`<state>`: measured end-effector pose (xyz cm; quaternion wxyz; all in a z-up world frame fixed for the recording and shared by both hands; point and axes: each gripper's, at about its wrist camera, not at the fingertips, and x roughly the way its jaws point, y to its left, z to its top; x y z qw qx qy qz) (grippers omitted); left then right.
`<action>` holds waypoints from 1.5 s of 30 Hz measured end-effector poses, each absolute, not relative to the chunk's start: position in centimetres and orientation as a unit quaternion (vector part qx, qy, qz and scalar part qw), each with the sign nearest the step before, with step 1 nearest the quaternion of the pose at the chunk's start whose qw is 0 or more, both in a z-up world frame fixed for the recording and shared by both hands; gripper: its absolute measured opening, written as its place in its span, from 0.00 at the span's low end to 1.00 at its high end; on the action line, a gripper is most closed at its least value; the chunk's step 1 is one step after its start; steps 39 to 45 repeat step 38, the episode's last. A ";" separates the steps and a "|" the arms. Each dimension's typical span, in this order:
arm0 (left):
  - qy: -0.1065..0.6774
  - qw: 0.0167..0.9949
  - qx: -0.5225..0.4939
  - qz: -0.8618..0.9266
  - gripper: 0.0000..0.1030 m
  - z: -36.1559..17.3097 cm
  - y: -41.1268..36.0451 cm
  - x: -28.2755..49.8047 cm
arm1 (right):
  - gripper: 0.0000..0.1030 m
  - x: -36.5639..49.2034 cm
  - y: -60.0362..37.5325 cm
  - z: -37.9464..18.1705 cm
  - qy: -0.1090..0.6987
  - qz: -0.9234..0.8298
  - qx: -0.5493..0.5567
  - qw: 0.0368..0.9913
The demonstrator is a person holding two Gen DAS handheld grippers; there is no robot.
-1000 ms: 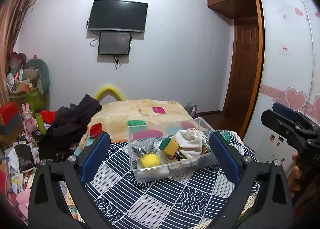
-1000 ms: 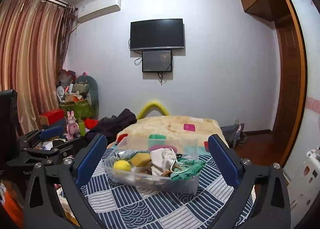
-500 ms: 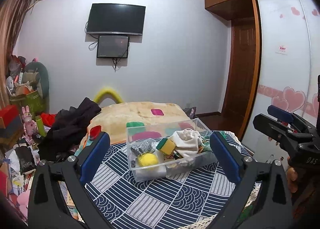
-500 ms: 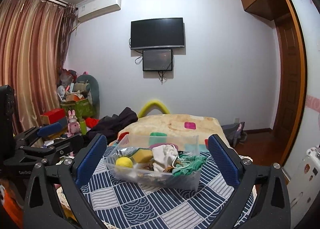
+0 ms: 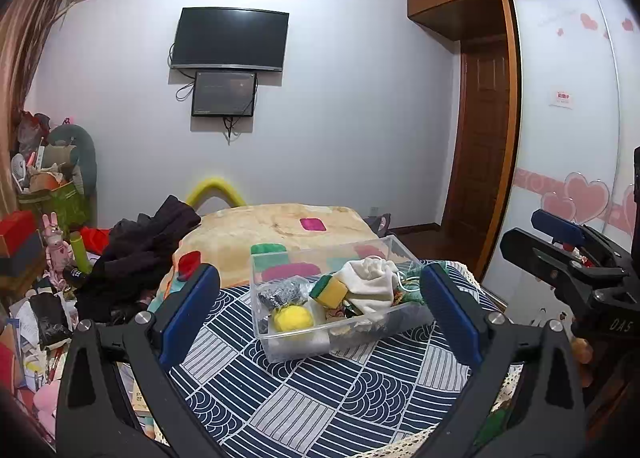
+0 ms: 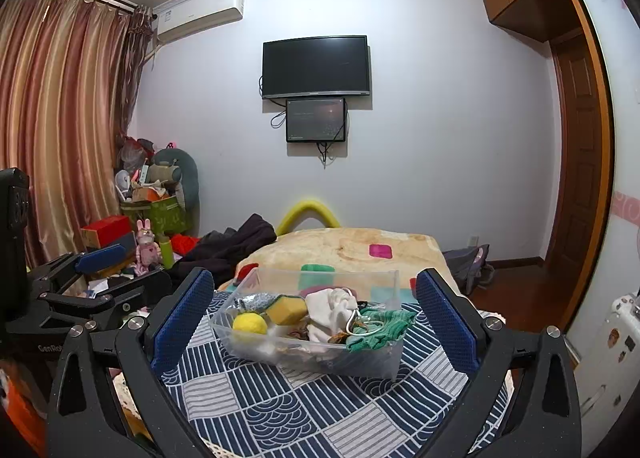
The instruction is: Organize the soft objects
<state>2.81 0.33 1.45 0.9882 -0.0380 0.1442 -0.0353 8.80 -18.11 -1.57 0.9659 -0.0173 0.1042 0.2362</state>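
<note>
Hovering apart and empty: left tongs [image 5: 320,306], right tongs [image 6: 314,308]. Clear plastic bin [image 6: 388,362] on the patterned worktop [image 6: 280,410] already holds the soft items; seemingly nearly done or unstarted.

Home bedroom. Bed [image 6: 352,250] with beige blanket; wall-mounted TV [image 6: 316,66]; air conditioner [image 6: 200,14]; striped curtains [image 6: 60,118]; sliding wardrobe [image 5: 568,138] with heart decals; wooden door [image 5: 480,138]; toys and boxes [image 6: 148,214] piled in corner.

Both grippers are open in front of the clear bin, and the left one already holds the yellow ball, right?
Not quite: the left gripper holds nothing. The yellow ball lies in the clear bin, as the left wrist view shows. Both grippers are open, including the right gripper.
</note>
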 end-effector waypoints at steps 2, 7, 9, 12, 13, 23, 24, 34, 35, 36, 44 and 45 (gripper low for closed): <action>0.144 0.988 -0.037 -0.039 0.98 1.5 0.2 2.7 | 0.98 8.8 -18.1 -1.6 0.104 0.236 -0.017 0.966; 0.142 0.988 -0.034 -0.042 0.98 1.5 0.1 2.4 | 0.98 8.6 -18.1 -1.7 0.103 0.236 -0.015 0.966; 0.142 0.988 -0.034 -0.040 0.99 1.5 0.1 2.4 | 0.98 8.4 -18.1 -1.7 0.103 0.235 -0.014 0.966; 0.139 0.989 -0.035 -0.039 0.98 1.6 0.1 2.3 | 0.98 8.4 -18.2 -1.7 0.103 0.235 -0.013 0.966; 0.138 0.989 -0.035 -0.038 0.98 1.6 0.1 2.2 | 0.98 8.4 -18.2 -1.7 0.103 0.235 -0.013 0.966; 0.137 0.989 -0.037 -0.037 0.98 1.7 0.2 2.2 | 0.98 8.3 -18.4 -1.6 0.105 0.233 -0.014 0.967; 0.138 0.989 -0.035 -0.043 0.98 1.7 0.2 2.2 | 0.98 8.3 -18.4 -1.6 0.106 0.233 -0.013 0.967; 0.139 0.988 -0.039 -0.048 0.98 1.7 0.3 2.1 | 0.98 8.5 -18.5 -1.6 0.113 0.230 -0.014 0.967; 0.138 0.988 -0.040 -0.048 0.98 1.7 0.3 2.1 | 0.98 8.5 -18.5 -1.7 0.113 0.230 -0.013 0.967; 0.138 0.988 -0.041 -0.047 0.99 1.7 0.3 2.0 | 0.98 8.5 -18.5 -1.7 0.114 0.230 -0.013 0.966; 0.140 0.988 -0.042 -0.049 0.98 1.8 0.3 2.1 | 0.98 8.5 -18.5 -1.7 0.114 0.229 -0.014 0.967; 0.140 0.988 -0.042 -0.049 0.98 1.8 0.3 2.1 | 0.98 8.5 -18.5 -1.7 0.114 0.229 -0.014 0.967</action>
